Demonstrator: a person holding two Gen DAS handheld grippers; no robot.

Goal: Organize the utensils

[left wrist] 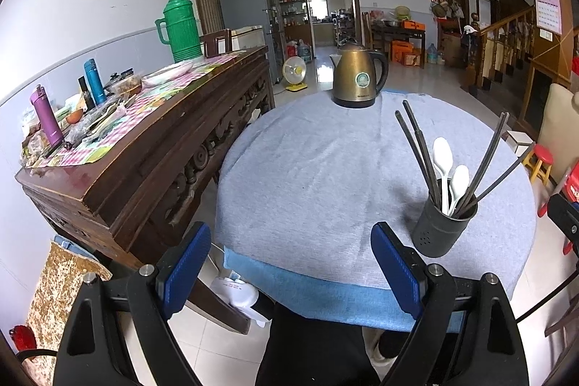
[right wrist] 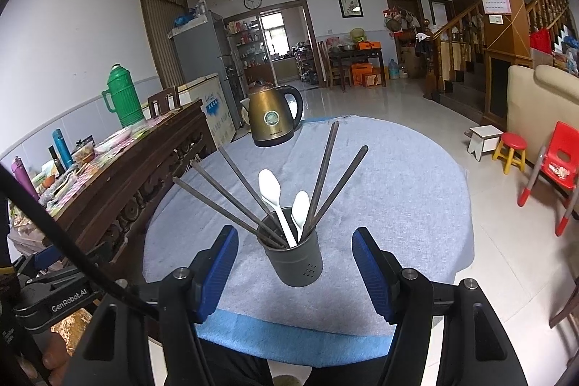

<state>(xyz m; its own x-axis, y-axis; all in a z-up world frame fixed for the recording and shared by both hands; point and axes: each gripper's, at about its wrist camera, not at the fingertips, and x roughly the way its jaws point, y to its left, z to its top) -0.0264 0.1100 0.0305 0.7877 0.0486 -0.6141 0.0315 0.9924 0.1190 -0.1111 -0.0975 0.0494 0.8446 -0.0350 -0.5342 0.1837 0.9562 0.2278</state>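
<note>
A dark grey utensil holder (left wrist: 439, 227) (right wrist: 295, 259) stands upright near the front of the round table with its grey-blue cloth (left wrist: 307, 169) (right wrist: 398, 176). Two white spoons (left wrist: 443, 158) (right wrist: 270, 187) and several dark chopsticks (left wrist: 416, 140) (right wrist: 325, 161) stick out of it. My left gripper (left wrist: 291, 241) hangs open over the table's near edge, left of the holder, with nothing between its blue pads. My right gripper (right wrist: 295, 248) is open too, held short of the holder, which shows between its fingers untouched.
A brass-coloured electric kettle (left wrist: 358, 78) (right wrist: 271, 122) stands at the table's far side. A carved wooden sideboard (left wrist: 152, 161) (right wrist: 119, 176) left of the table carries a green thermos (left wrist: 179, 28), bottles and dishes. Red and yellow stools (right wrist: 510, 151) sit on the tiled floor to the right.
</note>
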